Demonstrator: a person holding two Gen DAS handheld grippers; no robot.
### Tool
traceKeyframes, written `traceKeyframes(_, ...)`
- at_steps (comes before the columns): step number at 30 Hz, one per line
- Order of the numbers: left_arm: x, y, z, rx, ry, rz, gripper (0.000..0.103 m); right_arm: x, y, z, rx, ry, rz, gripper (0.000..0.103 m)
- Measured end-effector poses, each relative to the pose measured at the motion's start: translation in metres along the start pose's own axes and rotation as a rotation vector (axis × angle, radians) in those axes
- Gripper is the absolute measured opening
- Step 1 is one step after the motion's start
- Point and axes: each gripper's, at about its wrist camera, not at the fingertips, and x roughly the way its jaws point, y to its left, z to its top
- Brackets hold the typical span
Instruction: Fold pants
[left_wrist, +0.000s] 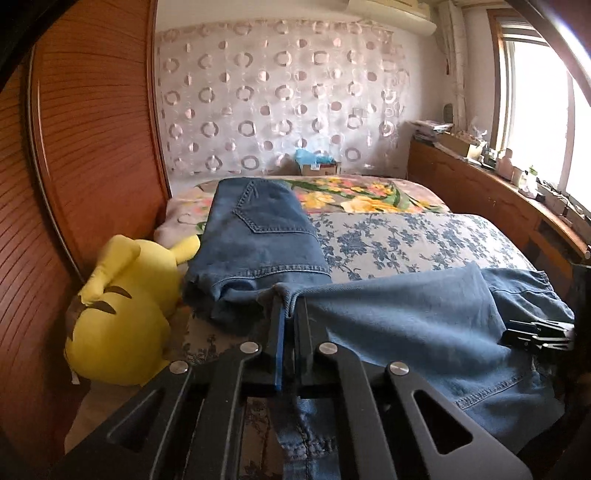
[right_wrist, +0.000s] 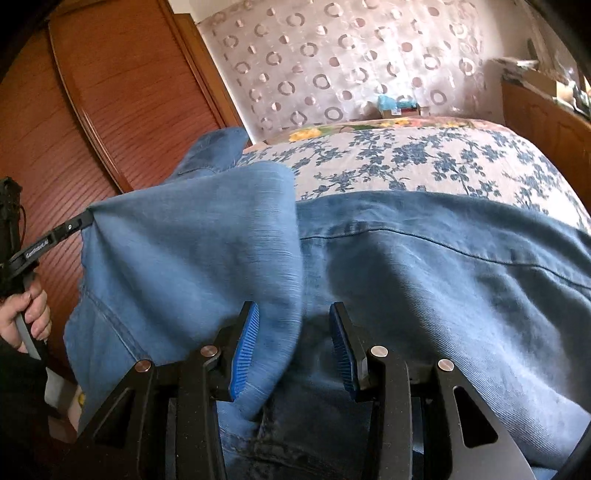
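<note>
Blue jeans (left_wrist: 406, 325) lie across the near part of the bed. My left gripper (left_wrist: 290, 302) is shut on a corner of a lighter denim flap and holds it raised. In the right wrist view that flap (right_wrist: 192, 258) hangs from the left gripper (right_wrist: 86, 218) at the left edge. My right gripper (right_wrist: 293, 310) stands open over the jeans (right_wrist: 443, 277); a fold of the flap lies between its blue pads, against the left one. From the left wrist camera the right gripper (left_wrist: 517, 334) shows at the right, low on the cloth. Denim with a back pocket (left_wrist: 258, 229) lies farther up the bed.
A yellow plush toy (left_wrist: 118, 306) lies at the bed's left edge against a wooden wardrobe door (left_wrist: 92, 129). The floral bedsheet (left_wrist: 406, 240) stretches beyond the jeans. A cluttered wooden ledge (left_wrist: 480, 192) runs under the window on the right. A hand (right_wrist: 29, 314) grips the left handle.
</note>
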Motion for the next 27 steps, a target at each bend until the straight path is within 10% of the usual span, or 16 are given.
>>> traceKeyframes(13,-0.027,-0.026,-0.017,0.002,-0.027,-0.071,0.076,0.003,0.012,-0.003,-0.045,0.000,-0.069,0.041)
traceKeyframes(27,-0.044,-0.100,-0.026,0.089,-0.041,-0.148,0.078,-0.059,-0.009,-0.011,-0.047,-0.100,-0.087,0.041)
